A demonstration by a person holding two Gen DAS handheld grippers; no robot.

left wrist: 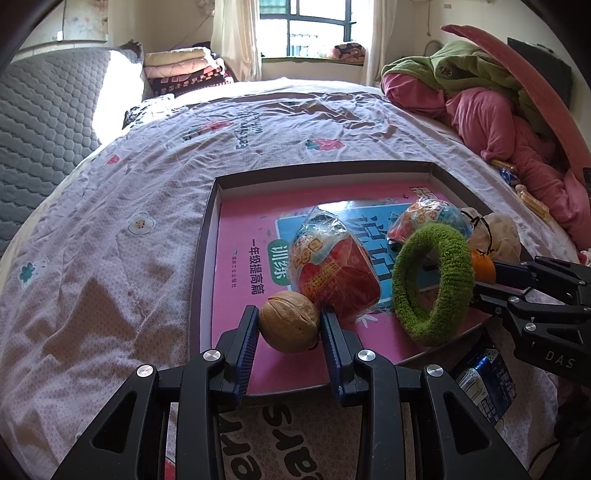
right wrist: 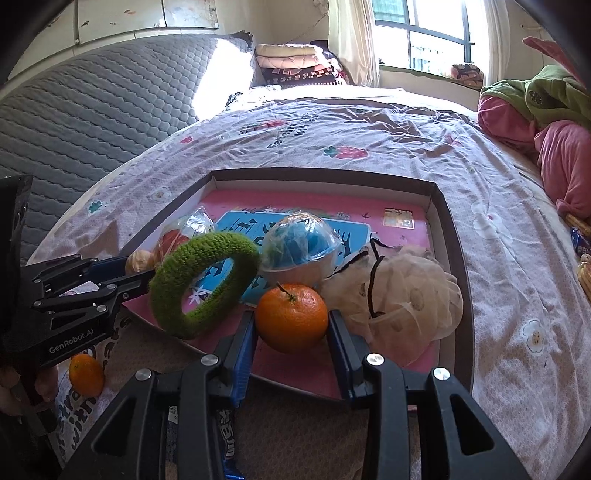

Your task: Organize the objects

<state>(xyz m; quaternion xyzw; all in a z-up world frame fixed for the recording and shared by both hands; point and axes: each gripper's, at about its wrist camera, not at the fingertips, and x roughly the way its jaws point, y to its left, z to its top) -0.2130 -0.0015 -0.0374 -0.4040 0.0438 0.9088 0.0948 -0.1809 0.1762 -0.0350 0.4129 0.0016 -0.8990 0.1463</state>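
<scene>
Left gripper clamps walnut; right gripper clamps orange

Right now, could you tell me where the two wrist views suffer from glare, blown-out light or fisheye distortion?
Left wrist view: the window is blown out, a sunlit patch whitens the grey headboard, and the tray edges bow. Right wrist view: the same window glare top right, dark vignette at the corners; the orange stays sharp.
</scene>
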